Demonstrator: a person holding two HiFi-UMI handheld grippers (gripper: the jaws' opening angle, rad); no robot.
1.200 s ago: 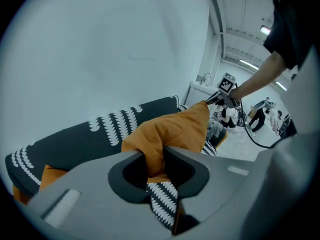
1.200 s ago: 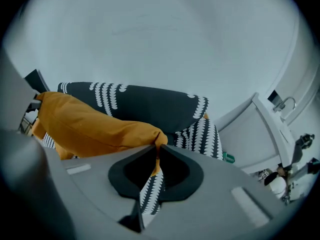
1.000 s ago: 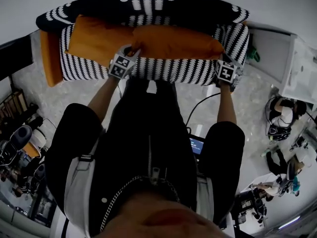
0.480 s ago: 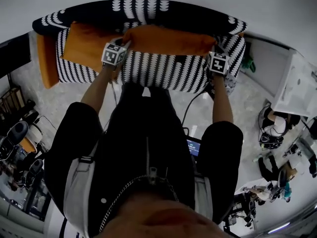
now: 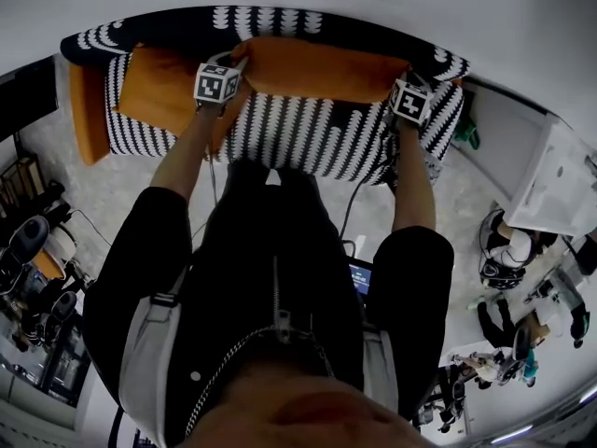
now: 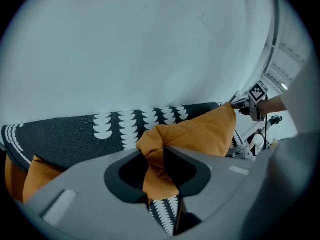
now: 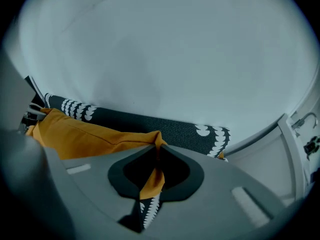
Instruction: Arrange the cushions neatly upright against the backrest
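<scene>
Both tools have carried the cushion point(image 5: 317, 68) back to the backrest point(image 5: 270, 19). It spans between them: the left tool point(image 5: 239, 65), jaws just easing wider, pinches one bunched corner, and the right tool point(image 5: 401, 80), nearly closed, pinches the other.

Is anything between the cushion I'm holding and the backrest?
Nothing visible. The held cushion, pinched by the left gripper (its jaws have just been opening, fabric between them) and the right gripper, lies along the backrest. A second cushion sits beside its left end, not behind it.
</scene>
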